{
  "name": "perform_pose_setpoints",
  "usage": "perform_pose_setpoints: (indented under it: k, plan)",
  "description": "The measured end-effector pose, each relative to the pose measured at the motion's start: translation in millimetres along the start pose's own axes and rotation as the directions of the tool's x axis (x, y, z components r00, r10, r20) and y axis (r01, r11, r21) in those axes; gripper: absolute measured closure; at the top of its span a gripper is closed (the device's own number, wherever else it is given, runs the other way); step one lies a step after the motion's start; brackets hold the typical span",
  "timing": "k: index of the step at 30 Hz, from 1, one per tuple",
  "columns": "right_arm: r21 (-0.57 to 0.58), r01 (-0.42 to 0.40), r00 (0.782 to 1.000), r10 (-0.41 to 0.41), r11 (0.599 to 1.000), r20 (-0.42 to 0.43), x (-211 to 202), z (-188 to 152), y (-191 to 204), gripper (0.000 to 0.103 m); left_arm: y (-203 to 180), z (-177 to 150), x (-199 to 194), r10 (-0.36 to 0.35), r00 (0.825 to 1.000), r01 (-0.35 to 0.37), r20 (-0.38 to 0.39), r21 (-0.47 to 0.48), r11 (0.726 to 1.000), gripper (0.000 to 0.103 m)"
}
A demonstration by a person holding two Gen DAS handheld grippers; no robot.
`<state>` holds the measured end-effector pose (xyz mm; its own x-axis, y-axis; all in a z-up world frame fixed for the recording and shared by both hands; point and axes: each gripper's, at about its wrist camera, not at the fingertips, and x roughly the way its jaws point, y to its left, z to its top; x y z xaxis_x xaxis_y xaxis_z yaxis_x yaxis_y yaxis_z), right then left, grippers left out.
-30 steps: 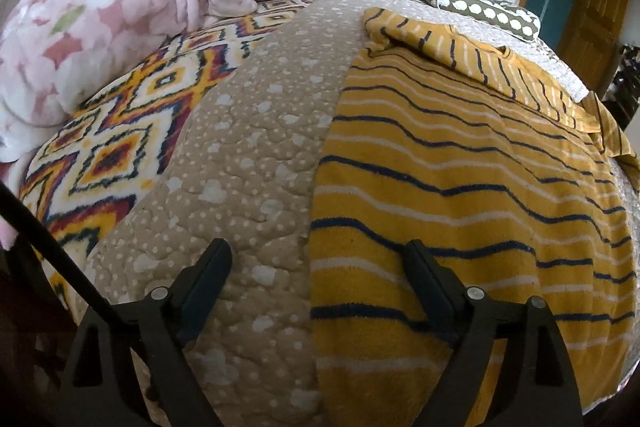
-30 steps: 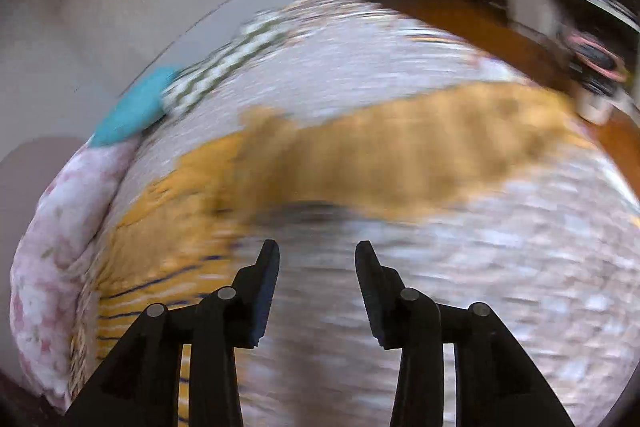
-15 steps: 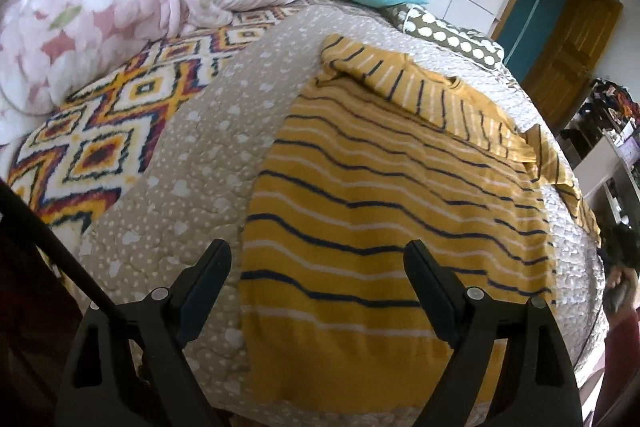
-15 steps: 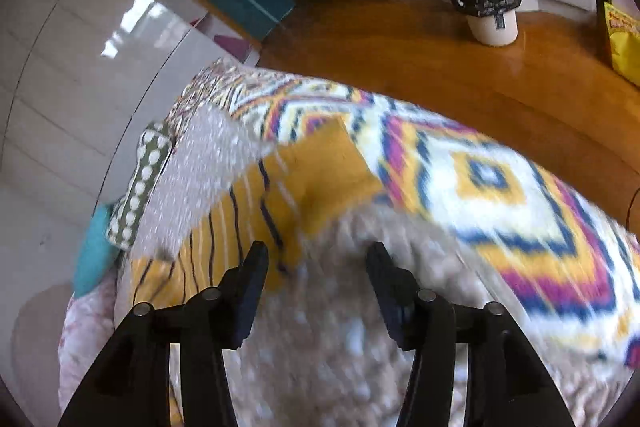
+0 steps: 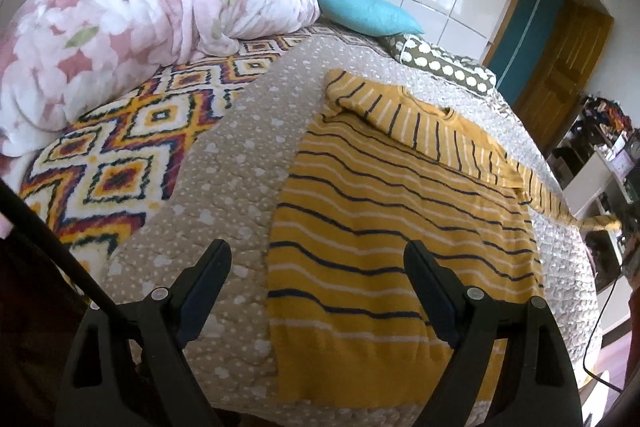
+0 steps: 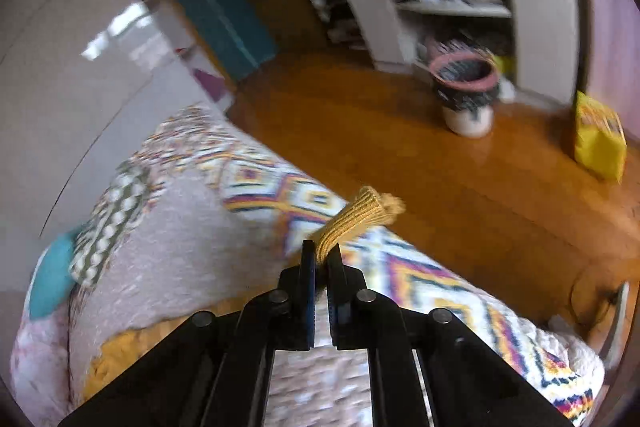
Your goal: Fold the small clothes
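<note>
A yellow sweater with navy and white stripes (image 5: 392,227) lies flat on the beige quilt (image 5: 224,179), one sleeve folded across its top and the other stretched out to the right. My left gripper (image 5: 316,267) hovers open above the sweater's near hem, touching nothing. My right gripper (image 6: 321,253) is shut on the ribbed yellow cuff (image 6: 360,215) of that stretched sleeve, which sticks out past the fingertips. In the left wrist view the sleeve's end (image 5: 596,223) is lifted at the bed's right edge. The yellow body (image 6: 132,347) shows low left in the right wrist view.
A pink floral duvet (image 5: 120,39), a teal pillow (image 5: 364,11) and a dotted pillow (image 5: 440,63) sit at the bed's far end. A patterned blanket (image 5: 120,155) borders the quilt. Beyond the bed are wooden floor (image 6: 400,147), a bin (image 6: 466,95), a yellow bag (image 6: 600,139) and shelves (image 6: 460,3).
My right gripper swung to the bed's right edge and went from open to shut on the sleeve cuff. My left gripper rose, so more of the sweater shows.
</note>
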<state>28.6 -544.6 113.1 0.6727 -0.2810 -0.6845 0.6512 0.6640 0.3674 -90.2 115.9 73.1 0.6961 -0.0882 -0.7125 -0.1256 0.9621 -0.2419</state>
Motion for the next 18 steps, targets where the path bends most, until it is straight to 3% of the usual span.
perform_pose_setpoints:
  k: [4,7,13,18]
  plan:
    - [-0.141,-0.122,0.992,0.116,0.982,-0.053,-11.4,-32.9,93.1,0.097,16.4,-2.1,-4.8,-0.01,1.0,0.01,0.012,-0.023,1.0,0.016]
    - [-0.221,-0.229,0.97,0.203,0.948,-0.137,-8.1,-75.1,171.9,0.097,31.4,-3.4,-12.5,0.001,0.999,0.0,0.037,-0.043,0.999,0.016]
    - [-0.4,-0.41,0.898,0.287,0.82,-0.333,3.1,-195.9,333.8,0.097,65.5,-4.9,-29.0,0.044,0.994,-0.037,0.095,-0.074,0.997,0.016]
    - [-0.49,-0.506,0.844,0.291,0.71,-0.451,7.3,-293.1,413.6,0.097,88.5,-8.4,-25.5,0.05,0.995,-0.042,0.086,-0.097,0.994,0.016]
